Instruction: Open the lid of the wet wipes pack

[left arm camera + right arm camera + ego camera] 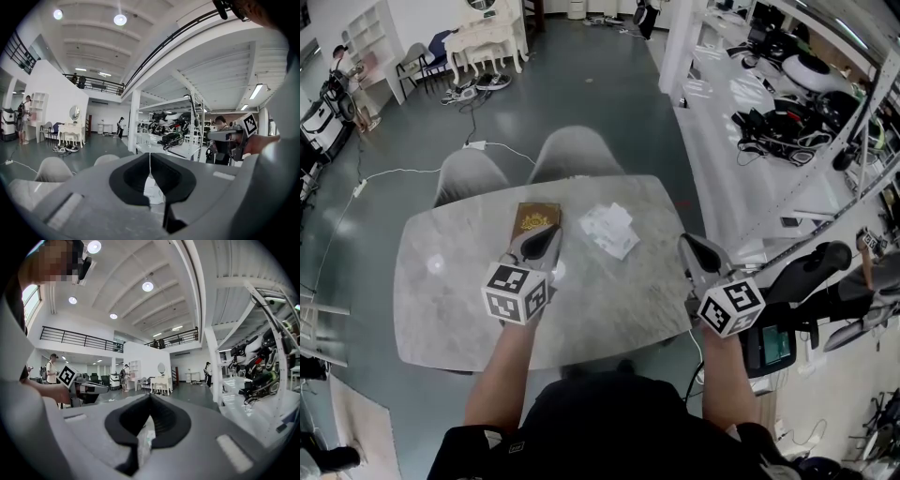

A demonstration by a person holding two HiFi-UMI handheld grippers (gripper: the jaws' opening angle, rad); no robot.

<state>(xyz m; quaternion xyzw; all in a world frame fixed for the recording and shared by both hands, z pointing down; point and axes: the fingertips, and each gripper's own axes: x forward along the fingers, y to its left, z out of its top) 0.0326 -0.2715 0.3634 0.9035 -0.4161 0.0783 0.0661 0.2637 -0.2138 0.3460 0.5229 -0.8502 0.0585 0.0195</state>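
On the grey marble table (450, 309) the wet wipes pack (607, 230) lies flat beside a brown box (535, 221), reachable from both sides, so we hold left gripper (549, 233) and right gripper (688, 242) short of it, jaws closed on nothing.

Big open hall, dark grey-green floor (581, 84), white walls (51, 93). Grey marble-look table (441, 281), two grey shell chairs (471, 174) at its far edge. White cable (394, 172) runs across the floor to a power strip (475, 144). Far left: white dressing table (487, 37) with round mirror (75, 112), white shelf unit (370, 37) beside it. Right side: long white racking (722, 103) loaded with dark gear, probably robot parts. High white ceiling (93, 42), round lights (147, 286), black-railed mezzanine (79, 338), white column (135, 122)
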